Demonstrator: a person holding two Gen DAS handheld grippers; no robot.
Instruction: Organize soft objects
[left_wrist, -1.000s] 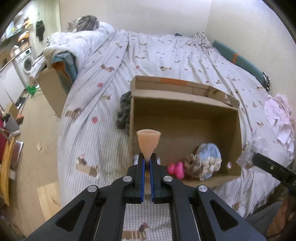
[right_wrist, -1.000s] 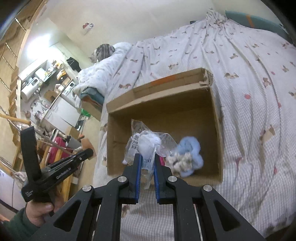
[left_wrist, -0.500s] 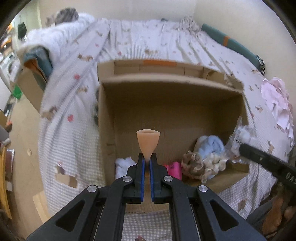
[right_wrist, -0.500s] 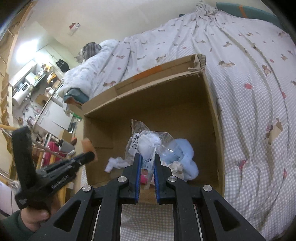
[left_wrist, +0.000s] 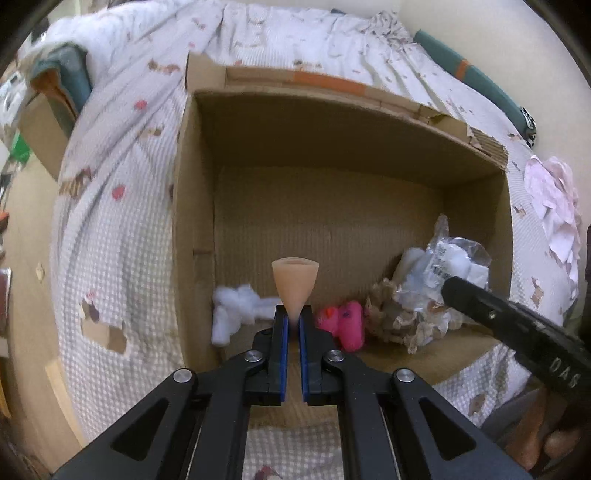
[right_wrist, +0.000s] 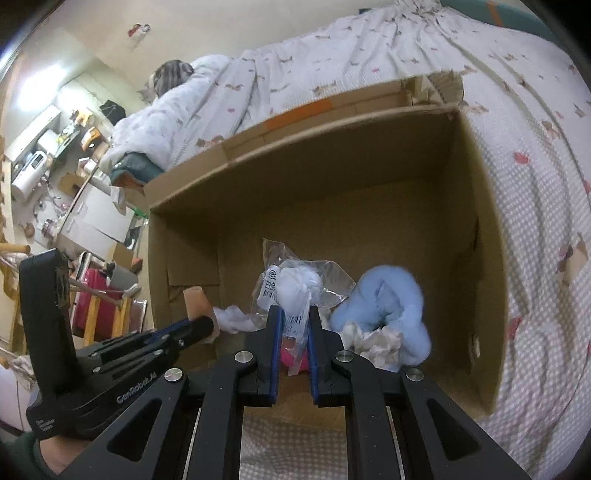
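A peach cone-shaped sponge is clamped by its tip in the left tongs over the brown cardboard box on the bed. The right tongs pinch a clear plastic bag of white cotton, hiding the pink toy beneath.

Cardboard box open on top, its far half bare floor, easy passage. Along its near wall: white fluff, pink toy, blue plush crowding the way.
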